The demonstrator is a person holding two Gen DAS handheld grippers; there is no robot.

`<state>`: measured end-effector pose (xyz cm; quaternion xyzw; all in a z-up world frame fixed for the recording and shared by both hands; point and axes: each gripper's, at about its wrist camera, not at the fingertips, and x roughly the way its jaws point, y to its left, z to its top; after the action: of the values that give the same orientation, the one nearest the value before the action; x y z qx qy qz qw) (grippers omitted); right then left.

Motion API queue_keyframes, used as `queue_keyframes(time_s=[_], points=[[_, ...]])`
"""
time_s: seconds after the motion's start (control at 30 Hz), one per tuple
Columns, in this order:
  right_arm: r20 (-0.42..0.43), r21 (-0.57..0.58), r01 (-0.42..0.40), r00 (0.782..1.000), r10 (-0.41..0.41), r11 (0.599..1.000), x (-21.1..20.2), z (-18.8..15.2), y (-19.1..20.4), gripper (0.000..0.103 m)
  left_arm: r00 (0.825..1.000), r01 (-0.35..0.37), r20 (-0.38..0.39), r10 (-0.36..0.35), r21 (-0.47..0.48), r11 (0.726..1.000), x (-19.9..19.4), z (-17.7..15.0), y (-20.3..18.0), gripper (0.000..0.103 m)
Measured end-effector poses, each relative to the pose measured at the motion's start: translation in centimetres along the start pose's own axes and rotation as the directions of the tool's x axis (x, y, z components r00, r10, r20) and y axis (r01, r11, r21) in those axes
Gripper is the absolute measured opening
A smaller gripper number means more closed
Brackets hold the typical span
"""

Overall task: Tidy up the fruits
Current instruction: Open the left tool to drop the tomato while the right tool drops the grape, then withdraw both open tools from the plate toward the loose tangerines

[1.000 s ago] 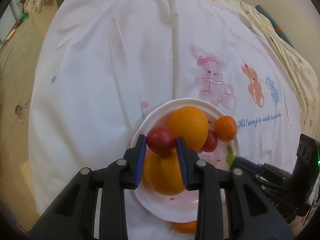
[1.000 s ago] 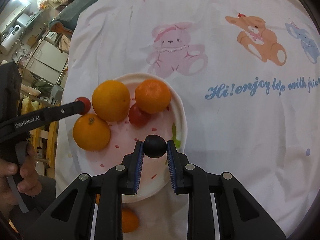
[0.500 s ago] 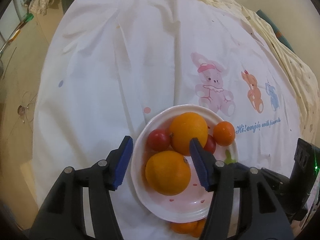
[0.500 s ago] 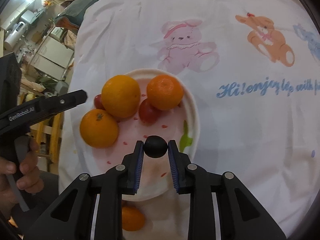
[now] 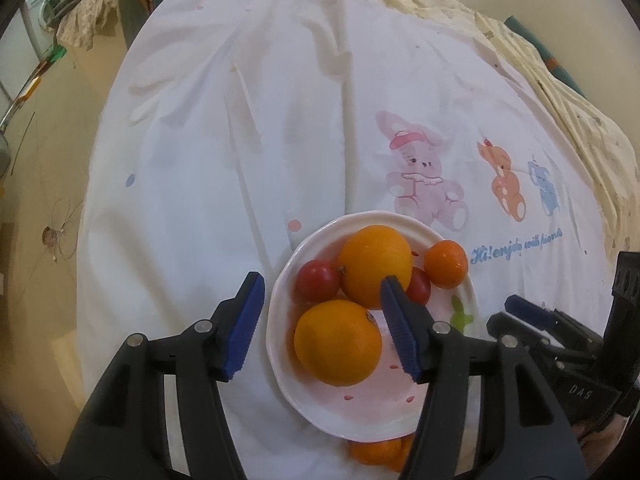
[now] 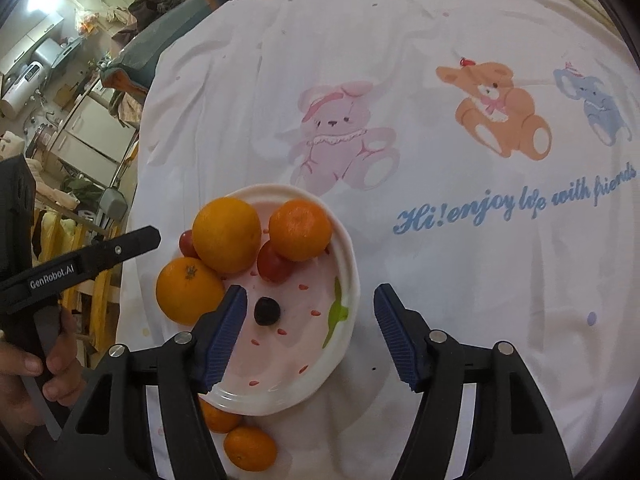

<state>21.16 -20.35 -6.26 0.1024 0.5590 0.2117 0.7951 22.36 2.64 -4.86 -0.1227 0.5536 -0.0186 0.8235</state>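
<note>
A white plate [image 5: 277, 320] on the printed cloth holds two oranges [image 5: 376, 264] [image 5: 338, 342], a mandarin [image 5: 446, 264] and two red tomatoes [image 5: 316, 280] [image 5: 418, 286]. My left gripper [image 5: 322, 282] hangs open above the plate's left side, touching no fruit. In the right wrist view a small dark round fruit [image 6: 267, 311] lies on the plate [image 6: 348, 256]. My right gripper [image 6: 311, 291] is above it, its jaws opening, and its pads are clear of the fruit.
Two loose mandarins [image 6: 250, 448] [image 6: 218, 418] lie on the cloth just off the plate's near rim. A hand [image 6: 24, 364] holds the left gripper's handle at the left. Furniture and clutter stand beyond the cloth's left edge.
The left gripper opened and let go of the red tomato, which now rests on the plate. The right gripper opened and released the dark fruit onto the plate.
</note>
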Motion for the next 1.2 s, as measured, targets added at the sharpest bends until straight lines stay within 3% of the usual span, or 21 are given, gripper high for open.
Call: queue_keyframes(time_s=[0.23, 0.3, 0.37, 0.53, 0.6, 0.63, 1.2], points=[[0.036, -0.025, 0.029, 0.999, -0.028, 0.999, -1.8, -0.4, 0.4, 0.069, 0.999, -0.044, 0.026, 0.042, 0.089, 0.995, -0.9, -1.3, -1.2, 0.057], [0.063, -0.039, 0.045, 0.997, -0.042, 0.998, -2.7, -0.2, 0.6, 0.069, 0.997, -0.067, 0.043, 0.062, 0.133, 0.989, -1.3, -1.5, -1.7, 0.064], [0.078, -0.03, 0.033, 0.996, -0.031, 0.999, -3.6, -0.2, 0.5, 0.069, 0.994, -0.089, 0.071, 0.079, 0.147, 0.985, -1.9, -1.6, -1.9, 0.081], [0.113, -0.027, 0.043, 0.993, -0.039, 0.999, -5.7, -0.7, 0.3, 0.07, 0.993, -0.075, 0.104, 0.062, 0.123, 0.99, -3.6, -1.8, -1.4, 0.082], [0.126, -0.036, 0.055, 0.991, -0.05, 0.998, -6.4, -1.0, 0.3, 0.086, 0.992, -0.072, 0.114, 0.058, 0.12, 0.99, -4.2, -2.0, -1.4, 0.082], [0.132, -0.039, 0.061, 0.99, -0.055, 0.997, -6.7, -1.1, 0.3, 0.088, 0.99, -0.079, 0.123, 0.063, 0.124, 0.989, -4.7, -2.1, -1.5, 0.082], [0.145, 0.001, 0.029, 0.989, -0.029, 1.0, -9.1, -5.3, 1.0, 0.088, 0.982, -0.114, 0.166, 0.088, 0.157, 0.981, -8.0, -7.4, -2.2, 0.082]])
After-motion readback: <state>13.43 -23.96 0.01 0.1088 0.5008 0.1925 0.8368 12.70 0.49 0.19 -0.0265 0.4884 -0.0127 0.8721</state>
